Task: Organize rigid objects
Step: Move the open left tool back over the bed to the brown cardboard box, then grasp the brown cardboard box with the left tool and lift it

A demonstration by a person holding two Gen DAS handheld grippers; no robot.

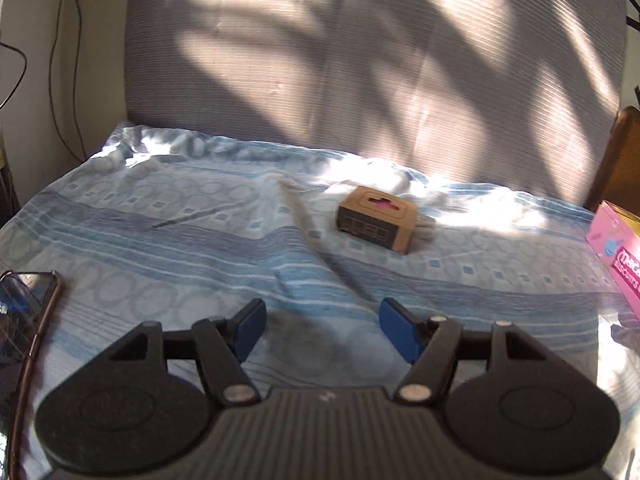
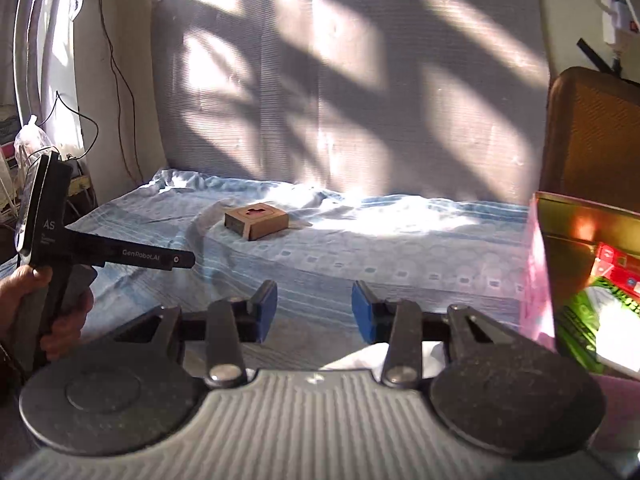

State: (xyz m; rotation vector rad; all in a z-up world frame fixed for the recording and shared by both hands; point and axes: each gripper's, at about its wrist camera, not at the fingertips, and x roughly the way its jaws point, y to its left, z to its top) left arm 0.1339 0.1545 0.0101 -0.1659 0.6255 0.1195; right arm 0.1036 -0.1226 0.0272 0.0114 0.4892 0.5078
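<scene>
Jaws spread and empty on both grippers, over a bed dressed in a blue patterned sheet (image 1: 168, 216). At the right edge stands a pink carton (image 2: 538, 276), open, with packets inside. Ahead on the sheet, well apart from both tools, lies a small brown cardboard box (image 1: 376, 216), flat, its long side running across the left gripper (image 1: 320, 326) line, slightly right of centre. From the right gripper (image 2: 314, 306) it sits ahead and left. Which tool is nearer cannot be told; the left one, seen held in a hand (image 2: 24, 300), points more squarely at it.
</scene>
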